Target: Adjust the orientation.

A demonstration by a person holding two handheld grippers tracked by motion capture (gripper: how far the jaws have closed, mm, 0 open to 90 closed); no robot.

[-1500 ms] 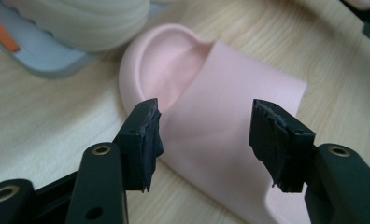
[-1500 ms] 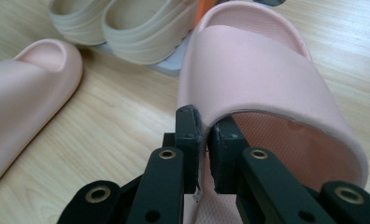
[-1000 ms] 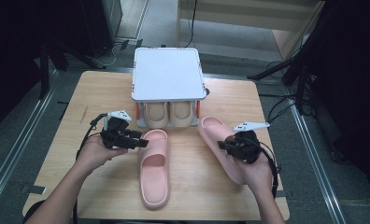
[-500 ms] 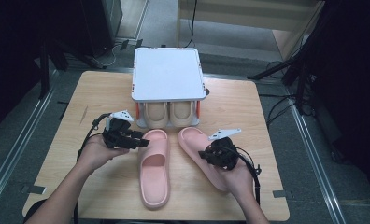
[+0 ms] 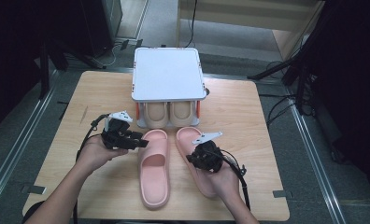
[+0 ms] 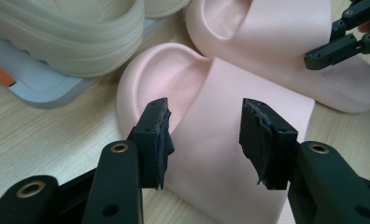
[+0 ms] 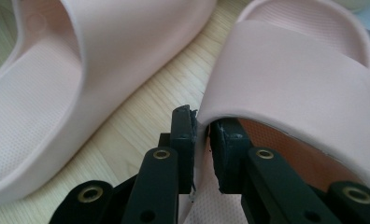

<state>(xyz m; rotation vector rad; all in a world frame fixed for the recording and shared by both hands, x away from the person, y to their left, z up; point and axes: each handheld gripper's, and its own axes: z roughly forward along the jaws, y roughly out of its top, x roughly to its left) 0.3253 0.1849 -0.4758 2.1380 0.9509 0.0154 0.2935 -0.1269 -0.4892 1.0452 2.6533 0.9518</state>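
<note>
High view: light wooden table (image 5: pixel 248 107); white two-tier plastic shoe rack (image 5: pixel 168 74) at far middle, two beige foam slippers (image 5: pixel 169 113) on lower tier. Two pink foam slippers: left pink slipper (image 5: pixel 154 168) flat, right pink slipper (image 5: pixel 192 154) just beside.

Left gripper view: left gripper (image 6: pixel 206 135) jaws spread, have just been closing, above left slipper's strap; nothing pinched.

Right gripper view: right gripper (image 7: pixel 201 140) pinching right slipper's strap edge; jaws have just been opening slightly.
</note>
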